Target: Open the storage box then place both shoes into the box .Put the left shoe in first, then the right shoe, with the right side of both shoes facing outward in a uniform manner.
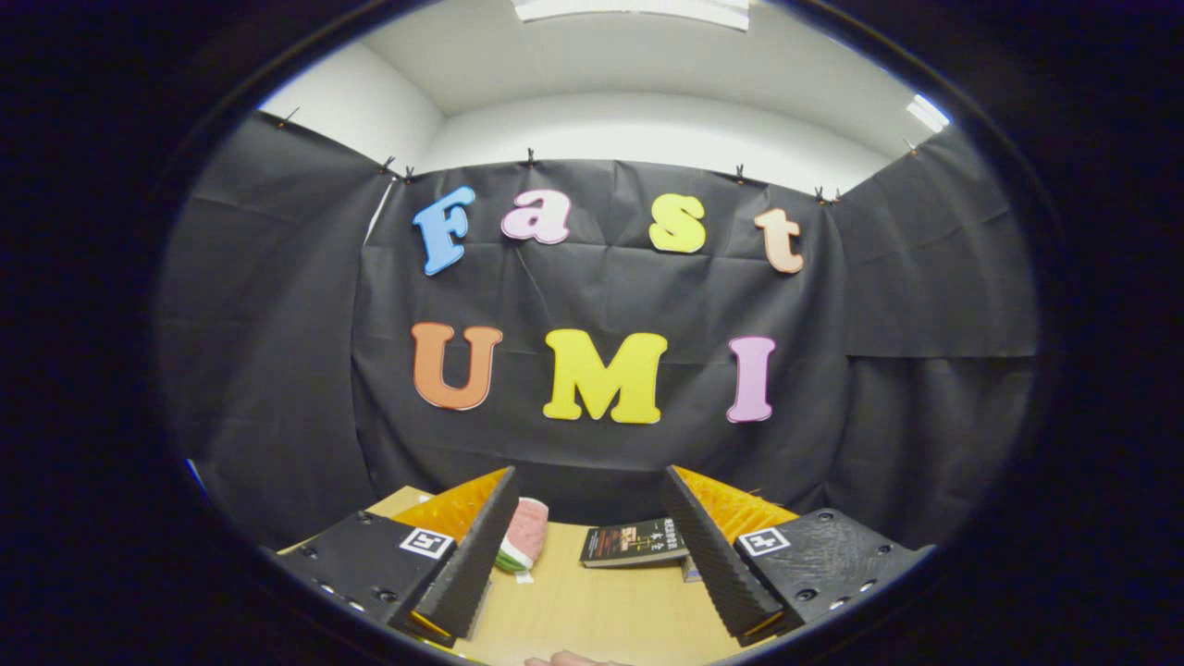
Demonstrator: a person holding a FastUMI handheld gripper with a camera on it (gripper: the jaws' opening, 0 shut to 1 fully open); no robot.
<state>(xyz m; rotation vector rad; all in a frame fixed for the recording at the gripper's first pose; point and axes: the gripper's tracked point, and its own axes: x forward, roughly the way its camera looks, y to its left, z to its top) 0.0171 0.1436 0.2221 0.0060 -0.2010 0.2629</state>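
1. Pale rounded shape (pixel 566 659), nearest item, at the near rim of the tabletop between the fingers. Mostly cut off; it may be a fingertip or part of a hand, but I cannot tell.

2. Gripper (pixel 589 495), held level and aimed straight toward the far wall, riding just above the tabletop. Fingers spread wide apart with nothing between them but open surface; neither finger touches any object. Each finger base carries a small square marker tag.

3. Tabletop (pixel 592 601), light wood, seen between and beneath the fingers. Its left and right extents are hidden behind the finger bodies.

4. Watermelon-slice item (pixel 524 536), pink with a green rim, lying on the tabletop just beside the inner face of the left finger. Its left part is hidden by that finger; whether it is a toy or a cushion cannot be made out.

5. Dark book (pixel 635 543), lying flat on the tabletop beyond the fingers, nearer the right finger. Its right corner is covered by that finger, and a sliver of another flat object (pixel 691 572) shows beneath it, too small to identify.

6. Booth wall (pixel 888 416), black cloth, hanging behind the tabletop, clipped along its top edge, with white ceiling above.

7. Storage box and shoes: position cannot be told from this view.
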